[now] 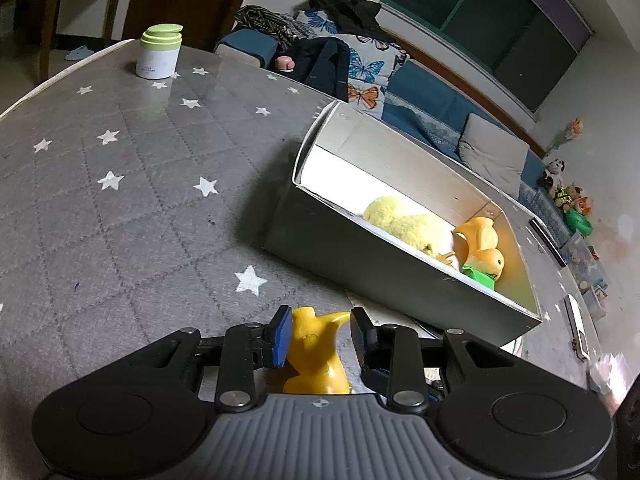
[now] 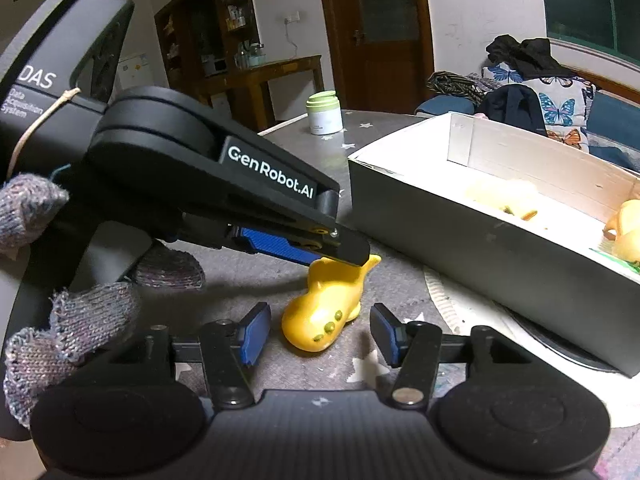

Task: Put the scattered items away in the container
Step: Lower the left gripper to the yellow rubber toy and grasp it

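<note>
Two wrist fisheyes, both set low and close over the star-patterned table (image 1: 120, 208).

The left wrist view is aimed forward and down along its fingers; the right wrist view is angled from the side. Shared by both: yellow toy (image 1: 316, 356) (image 2: 324, 312), grey box (image 1: 360, 248) (image 2: 500, 248), green-lidded jar (image 1: 159, 53) (image 2: 324, 114).

A yellow toy whale (image 1: 314, 350) is lying on its side on the star-patterned cloth just in front of my container (image 1: 344, 248), its tail sitting between my left fingers (image 1: 280, 336) and its rounded head with small green dots pointing toward my right hand. The container, a long open box with dark outer walls and a pale inside, is holding a fluffy yellow plush (image 1: 404, 222) and an orange-yellow toy (image 1: 482, 244) on a green base.
</note>
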`<state>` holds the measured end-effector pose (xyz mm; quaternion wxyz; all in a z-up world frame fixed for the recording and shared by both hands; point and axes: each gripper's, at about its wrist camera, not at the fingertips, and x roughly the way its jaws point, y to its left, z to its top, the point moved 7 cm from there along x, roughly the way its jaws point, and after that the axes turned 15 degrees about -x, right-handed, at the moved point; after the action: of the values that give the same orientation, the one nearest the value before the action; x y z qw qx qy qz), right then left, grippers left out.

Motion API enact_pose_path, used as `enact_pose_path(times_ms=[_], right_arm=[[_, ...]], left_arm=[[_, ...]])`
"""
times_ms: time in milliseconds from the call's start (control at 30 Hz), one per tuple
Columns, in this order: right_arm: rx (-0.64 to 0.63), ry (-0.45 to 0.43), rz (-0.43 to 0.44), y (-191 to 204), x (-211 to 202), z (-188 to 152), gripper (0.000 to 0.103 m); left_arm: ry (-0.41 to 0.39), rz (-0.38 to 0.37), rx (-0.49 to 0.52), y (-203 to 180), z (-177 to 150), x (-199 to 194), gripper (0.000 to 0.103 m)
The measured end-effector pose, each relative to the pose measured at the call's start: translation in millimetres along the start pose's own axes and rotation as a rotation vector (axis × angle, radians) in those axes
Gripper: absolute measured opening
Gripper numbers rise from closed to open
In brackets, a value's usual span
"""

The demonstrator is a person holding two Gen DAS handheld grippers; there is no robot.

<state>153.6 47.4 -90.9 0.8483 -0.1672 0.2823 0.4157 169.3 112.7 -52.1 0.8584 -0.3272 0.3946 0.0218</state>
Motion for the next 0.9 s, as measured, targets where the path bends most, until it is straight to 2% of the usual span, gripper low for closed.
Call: enact_pose_path(times_ms=[100,267,900], right_arm=[[0.001,0.003,0.001,0.0,1.7,-0.9,0.051],[0.002,0.005,0.002,0.2,3.3,-1.3,0.041],[-0.007,0.012,-0.010,1.0,5.1,-1.6,0.040]], left_arm=[[0.001,-0.007,0.012,-2.6,-2.1,-2.2,0.034],[0.000,-0.014,0.020,-4.4,-4.0,-5.4,0.034],[0.014,-0.013,0.061,-4.8,-12.0,-6.5,0.036]])
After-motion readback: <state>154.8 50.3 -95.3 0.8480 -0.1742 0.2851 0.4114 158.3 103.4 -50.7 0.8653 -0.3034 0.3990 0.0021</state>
